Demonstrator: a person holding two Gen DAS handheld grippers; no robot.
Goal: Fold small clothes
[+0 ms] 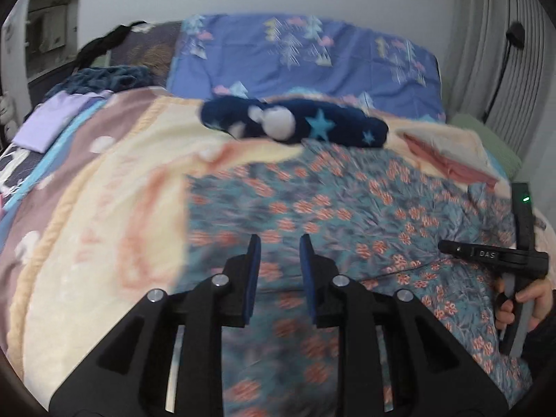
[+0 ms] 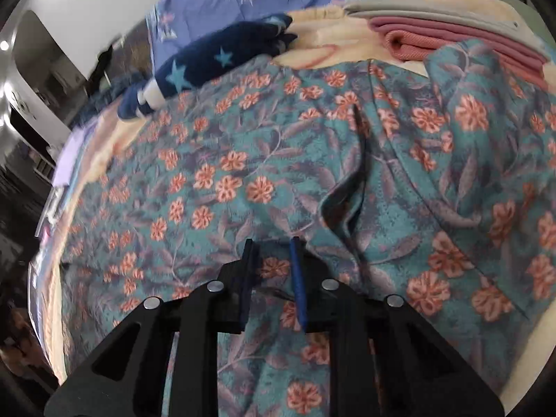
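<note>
Both grippers hover over the teal cloth with orange flowers [image 2: 243,180], spread on the bed.
Left gripper [image 1: 279,243] has its jaws slightly apart, nothing between them; right gripper [image 2: 272,243] the same, empty. A folded pink cloth [image 2: 448,40] lies beyond, a dark blue star-patterned fleece bundle [image 1: 295,123] near the pillow.

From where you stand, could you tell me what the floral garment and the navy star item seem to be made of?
Floral garment: thin woven cloth, matte, probably cotton; it lies flat with sharp creases and a crisp printed pattern. Navy star item: fluffy, likely fleece or plush; soft rounded bulk, fuzzy edges, white pompom-like tufts. Blur leaves both uncertain.
</note>
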